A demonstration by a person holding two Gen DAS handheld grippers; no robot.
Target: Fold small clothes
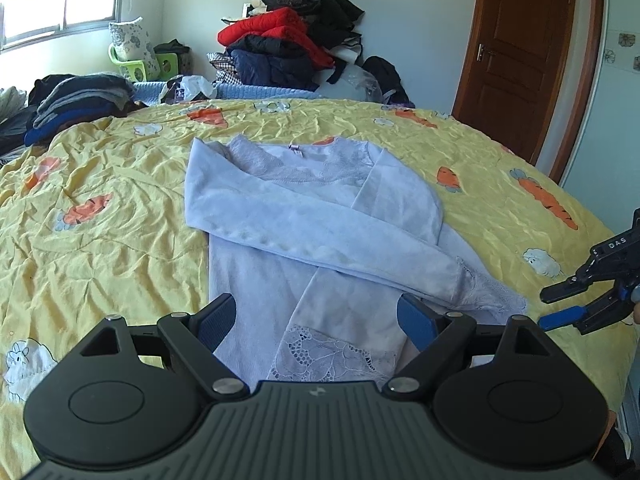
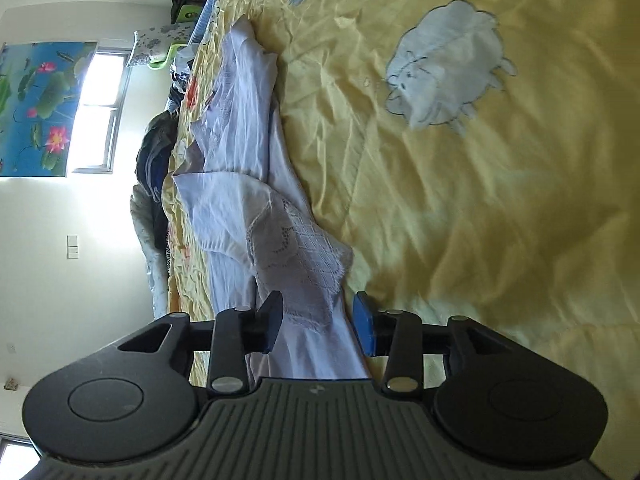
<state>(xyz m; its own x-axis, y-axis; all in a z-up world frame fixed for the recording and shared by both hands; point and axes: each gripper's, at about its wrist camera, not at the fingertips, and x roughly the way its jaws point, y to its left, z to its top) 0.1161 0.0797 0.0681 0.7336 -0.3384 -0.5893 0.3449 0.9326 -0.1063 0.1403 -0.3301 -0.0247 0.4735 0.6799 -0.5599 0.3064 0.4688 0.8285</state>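
Observation:
A pale lilac long-sleeved top (image 1: 304,216) with lace cuffs lies flat on the yellow bedspread (image 1: 100,216). Both sleeves are folded across its body. My left gripper (image 1: 316,320) is open over the top's lower hem, one lace cuff between its blue pads. My right gripper (image 1: 546,306) shows at the right of the left wrist view, open, beside the other lace cuff (image 1: 492,296). In the right wrist view, rolled sideways, the right gripper (image 2: 318,326) is open with that lace cuff (image 2: 304,264) lying between its fingers.
Piles of dark and red clothes (image 1: 296,36) stand behind the bed, and a stack of folded dark clothes (image 1: 76,100) sits at its far left. A wooden door (image 1: 520,52) is at the right. The bedspread has carrot and sheep prints.

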